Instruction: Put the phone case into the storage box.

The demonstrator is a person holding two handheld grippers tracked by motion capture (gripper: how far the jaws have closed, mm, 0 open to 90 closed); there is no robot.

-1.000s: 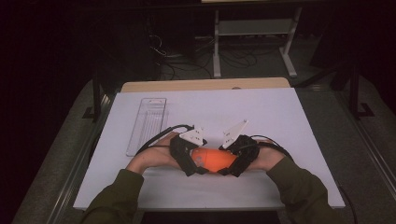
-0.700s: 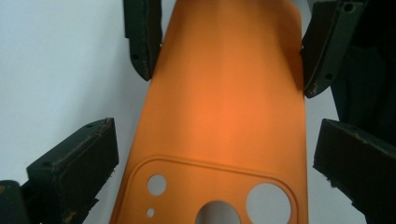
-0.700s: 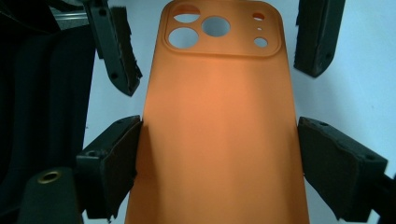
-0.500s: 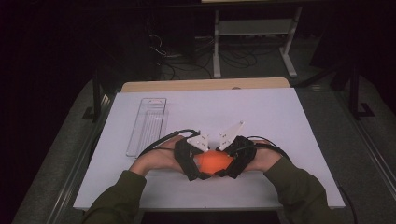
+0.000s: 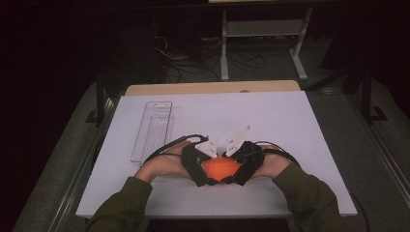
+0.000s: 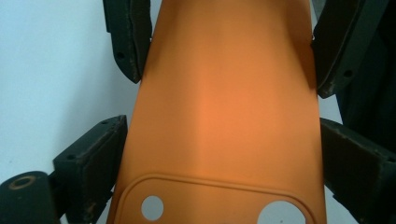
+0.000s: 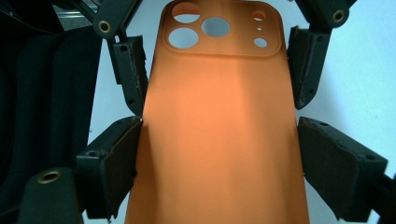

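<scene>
One orange case (image 5: 220,168) sat low over the white board (image 5: 300,125), gripped at opposite ends by two grippers, left (image 5: 197,164) just tightening, right (image 5: 245,162) clamped, one clear tray (image 5: 152,130) nearby.

An orange phone case (image 7: 219,135) runs up the middle, camera holes at the far end. The right gripper (image 7: 219,158) pinches its long edges, and the left gripper (image 7: 217,70) grips the same edges farther up.
</scene>
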